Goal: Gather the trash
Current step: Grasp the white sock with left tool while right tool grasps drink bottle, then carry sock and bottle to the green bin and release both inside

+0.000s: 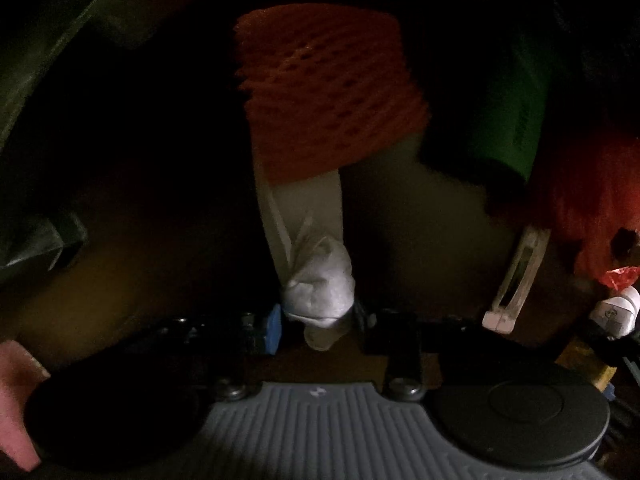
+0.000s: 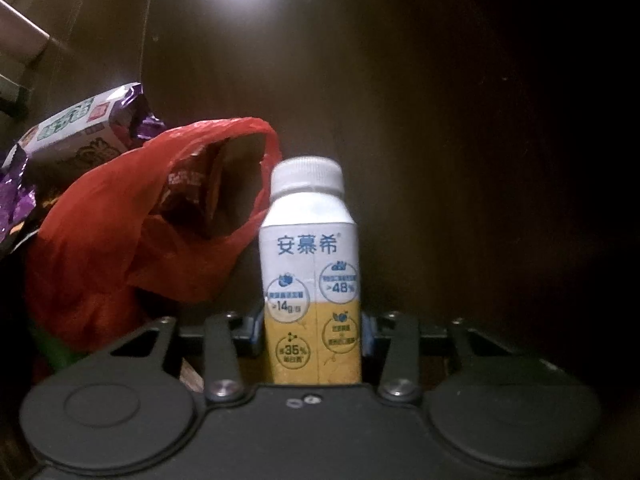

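The right gripper (image 2: 314,330) stood over a dark brown wooden surface (image 2: 460,140), and between its fingers lay a small white and yellow yogurt bottle (image 2: 311,276) with a white screw cap and blue printing on its label. The blue-edged pads sat against both sides of the bottle's lower, yellow half, so the jaws were narrowed onto it and gripping it. Just beside the bottle, on its left in the right wrist view, a crumpled red plastic bag (image 2: 120,232) gaped open, its rim touching or nearly touching the bottle's shoulder. Behind the bag lay a purple snack wrapper (image 2: 80,128) with a pale printed panel.

The left wrist view was very dark and smeared. There the left gripper (image 1: 318,322) had its jaws drawn in close around a small white crumpled wad (image 1: 320,280), which looked like tissue or a knotted bit of plastic; a blue pad showed against the wad's left side, and the other side seemed pressed as well, though the gloom made that hard to confirm. Beyond the wad a pale strip ran up to an orange foam net sleeve (image 1: 328,92). To the right of that lay a green object (image 1: 508,120), something red and blurred (image 1: 592,200) past it, and a translucent white clip-like piece (image 1: 516,276) nearer the gripper
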Demonstrator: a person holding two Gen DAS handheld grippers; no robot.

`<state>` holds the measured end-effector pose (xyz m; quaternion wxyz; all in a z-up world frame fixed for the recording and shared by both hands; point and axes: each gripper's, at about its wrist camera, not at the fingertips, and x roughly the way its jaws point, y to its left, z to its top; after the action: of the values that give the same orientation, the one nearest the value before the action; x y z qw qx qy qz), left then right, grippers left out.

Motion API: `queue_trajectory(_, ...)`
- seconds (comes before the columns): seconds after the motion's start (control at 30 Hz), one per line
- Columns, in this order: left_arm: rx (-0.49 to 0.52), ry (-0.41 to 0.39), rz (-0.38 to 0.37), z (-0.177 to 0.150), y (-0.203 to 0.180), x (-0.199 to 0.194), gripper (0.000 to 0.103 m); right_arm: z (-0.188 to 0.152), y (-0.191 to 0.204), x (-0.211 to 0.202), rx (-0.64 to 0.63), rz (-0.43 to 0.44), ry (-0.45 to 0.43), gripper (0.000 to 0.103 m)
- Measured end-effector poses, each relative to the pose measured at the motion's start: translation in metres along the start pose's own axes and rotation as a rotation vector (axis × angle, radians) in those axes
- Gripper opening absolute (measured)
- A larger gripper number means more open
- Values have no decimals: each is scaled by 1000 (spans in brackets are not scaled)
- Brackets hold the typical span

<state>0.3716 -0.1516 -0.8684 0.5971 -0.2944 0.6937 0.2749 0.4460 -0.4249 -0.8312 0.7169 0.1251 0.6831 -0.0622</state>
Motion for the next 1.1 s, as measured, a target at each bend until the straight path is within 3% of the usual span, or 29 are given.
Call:
queue_trajectory(0.2, 120, -17, 23, -22, -10, -37, 31, -21, -8, -48, -48, -15, 14, 42)
queue_trajectory(0.43, 258, -30, -3, -72, -12, -122, 30, -34, -1, -155, -130, 27, 33, 41)
queue_trajectory(0.7, 343, -49, -79, -103, -3, -272, 30, -47, 24, -321, -313, 104, -8, 41)
queue_trajectory(0.87, 385, -112, -109, -114, 18, -388, 30, -62, 53, -421, -412, 146, -31, 41)
queue_trajectory(1.1, 425, -229, -162, -128, 55, -522, 30, -84, 116, -546, -552, 213, -130, 41)
